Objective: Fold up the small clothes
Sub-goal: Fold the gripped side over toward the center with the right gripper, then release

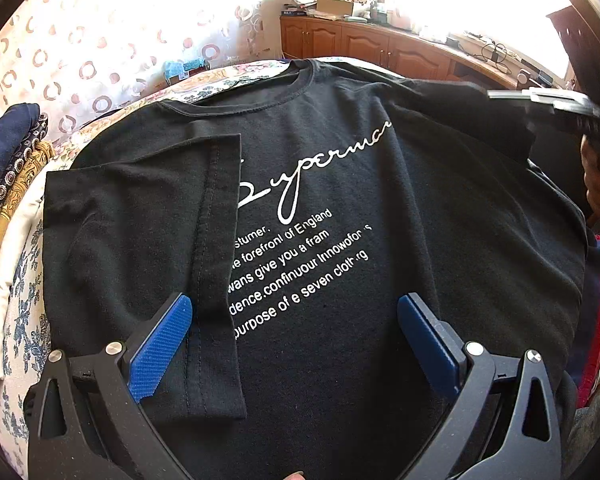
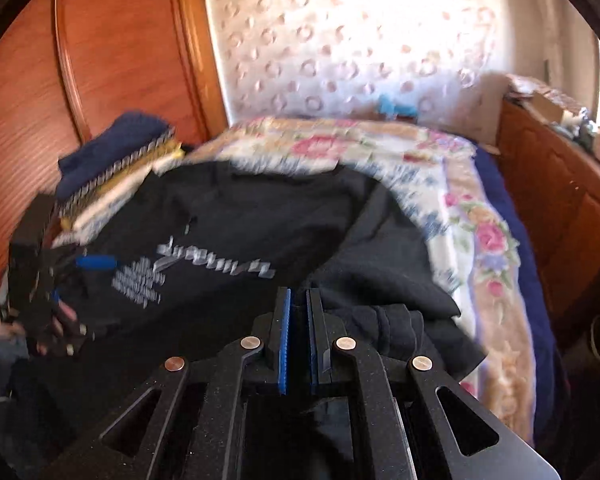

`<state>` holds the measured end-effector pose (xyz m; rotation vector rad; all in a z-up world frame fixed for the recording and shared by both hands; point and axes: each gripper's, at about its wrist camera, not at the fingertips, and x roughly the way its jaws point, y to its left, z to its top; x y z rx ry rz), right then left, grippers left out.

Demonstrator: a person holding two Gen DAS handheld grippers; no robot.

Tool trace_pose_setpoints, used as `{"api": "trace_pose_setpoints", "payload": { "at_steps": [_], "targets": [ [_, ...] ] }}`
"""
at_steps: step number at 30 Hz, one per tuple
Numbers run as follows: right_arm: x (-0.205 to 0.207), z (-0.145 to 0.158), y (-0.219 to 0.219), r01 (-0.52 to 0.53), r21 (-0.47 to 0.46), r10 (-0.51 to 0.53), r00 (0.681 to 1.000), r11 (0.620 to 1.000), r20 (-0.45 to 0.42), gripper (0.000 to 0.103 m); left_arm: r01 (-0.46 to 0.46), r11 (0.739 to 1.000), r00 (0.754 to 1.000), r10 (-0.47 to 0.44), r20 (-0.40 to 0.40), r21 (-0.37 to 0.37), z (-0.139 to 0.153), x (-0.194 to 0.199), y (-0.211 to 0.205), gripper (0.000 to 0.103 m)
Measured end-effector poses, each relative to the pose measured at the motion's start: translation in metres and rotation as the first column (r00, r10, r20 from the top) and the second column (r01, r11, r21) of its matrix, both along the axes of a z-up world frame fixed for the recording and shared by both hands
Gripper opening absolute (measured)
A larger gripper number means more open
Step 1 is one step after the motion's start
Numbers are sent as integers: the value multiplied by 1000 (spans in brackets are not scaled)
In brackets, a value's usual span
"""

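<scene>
On bed (image 1: 204,82), black "Superman" T-shirt (image 1: 340,200), left tongs (image 1: 294,320) spread

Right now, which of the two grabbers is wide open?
The left hand-held gripper: its blue pads stand far apart above the black T-shirt, gripping nothing. The right hand-held gripper has its pads nearly together, with dark cloth between them.

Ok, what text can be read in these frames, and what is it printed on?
All on the black T-shirt, left wrist view, partly covered by the folded sleeve:
"Superma"
"stumer."
"forefront of England"
"wans give you a fram"
"dence.continuour Innowofor"
"purpose of e seven cloth"
In the right wrist view the print is too blurred to read.
</scene>
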<state>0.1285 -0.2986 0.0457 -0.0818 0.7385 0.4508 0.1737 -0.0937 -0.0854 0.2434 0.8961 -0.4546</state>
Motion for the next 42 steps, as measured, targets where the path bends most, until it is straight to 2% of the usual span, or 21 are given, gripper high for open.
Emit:
{"api": "trace_pose_setpoints", "payload": {
  "at_steps": [1, 3, 6, 9, 13, 18, 23, 25, 27, 29, 35, 42],
  "targets": [
    [-2, -2, -2, 1, -4, -1, 1000, 1000, -5, 15, 0, 1000, 1000, 0, 0, 0, 0, 0, 0, 102],
    [-8, -2, -14, 28, 3, -28, 1000, 1000, 1, 34, 0, 1000, 1000, 0, 0, 0, 0, 0, 0, 102],
    [-14, 13, -37, 91, 50, -93, 995, 995, 25, 45, 0, 1000, 1000, 0, 0, 0, 0, 0, 0, 102],
    [-28, 18, -63, 182, 66, -186, 981, 981, 53, 52, -3, 1000, 1000, 3, 3, 5, 0, -1, 0, 103],
    [-16, -1, -88, 282, 72, -282, 959, 957, -13, 52, -13, 1000, 1000, 13, 3, 7, 0, -3, 0, 103],
    [12, -30, -90, 305, 71, -296, 949, 950, -111, 52, -18, 1000, 1000, 18, 3, 6, 1, -3, 1, 103],
    [36, -32, -91, 316, 79, -303, 942, 945, -147, 52, -19, 1000, 1000, 19, 4, 6, 0, -3, 1, 103],
    [36, -25, -94, 318, 77, -308, 943, 945, -125, 47, -24, 1000, 1000, 24, 9, 9, 1, -3, 2, 103],
    [33, -19, -92, 305, 67, -298, 950, 950, -96, 13, -45, 999, 999, 44, 29, 24, 3, -6, 3, 103],
    [30, -12, -86, 279, 58, -276, 959, 959, -63, 3, -57, 998, 997, 56, 57, 22, 7, -9, 6, 102],
    [24, 23, -51, 157, 76, -159, 987, 985, 24, 2, -67, 993, 990, 78, 117, -97, 37, -27, 24, 102],
    [33, 71, 31, -44, 56, 38, 993, 997, 112, 2, -89, 982, 976, 119, 181, -167, 67, -47, 45, 102]
  ]
}}
